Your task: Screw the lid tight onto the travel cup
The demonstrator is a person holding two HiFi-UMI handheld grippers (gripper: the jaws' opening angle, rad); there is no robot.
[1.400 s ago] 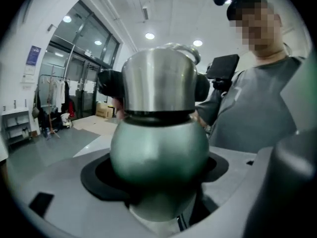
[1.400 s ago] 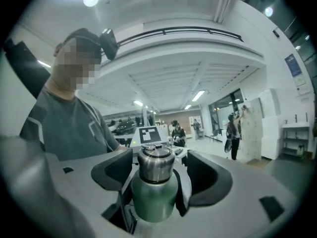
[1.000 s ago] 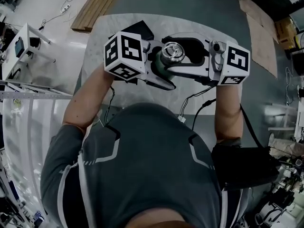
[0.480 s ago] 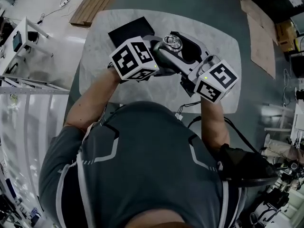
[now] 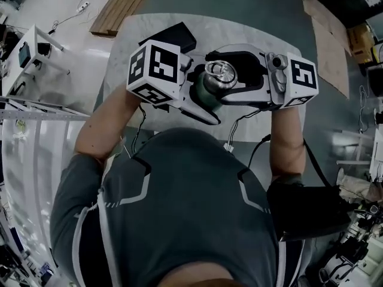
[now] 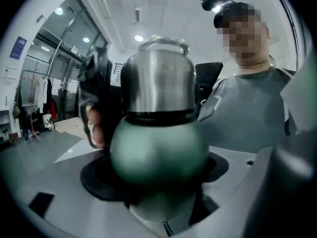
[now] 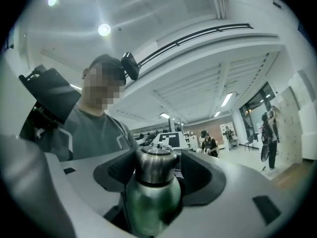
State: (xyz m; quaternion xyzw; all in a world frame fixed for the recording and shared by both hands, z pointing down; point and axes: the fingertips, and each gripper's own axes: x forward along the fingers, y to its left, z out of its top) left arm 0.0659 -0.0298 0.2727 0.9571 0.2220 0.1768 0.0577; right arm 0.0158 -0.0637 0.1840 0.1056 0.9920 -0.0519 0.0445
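The travel cup has a green body (image 5: 205, 95) and a steel lid (image 5: 220, 73), and it is held in the air over the table, close to the person's chest. My left gripper (image 5: 204, 93) comes in from the left and is shut on the green body (image 6: 158, 150). From the right, my right gripper (image 5: 219, 76) reaches round the lid (image 7: 155, 165). Its jaws have just been opening: the lid stands between the black pads (image 7: 200, 175), which do not press on it.
A pale marble table (image 5: 251, 31) lies below the grippers, with a flat black object (image 5: 176, 33) at its far left. Wooden boards (image 5: 122, 5) lie on the floor beyond. A cable (image 5: 242, 124) hangs from the right gripper. A white rack (image 5: 30, 52) stands to the left.
Half a second ago the right gripper was swung down toward the body and the left tilted. Both are back about where they were one second ago.
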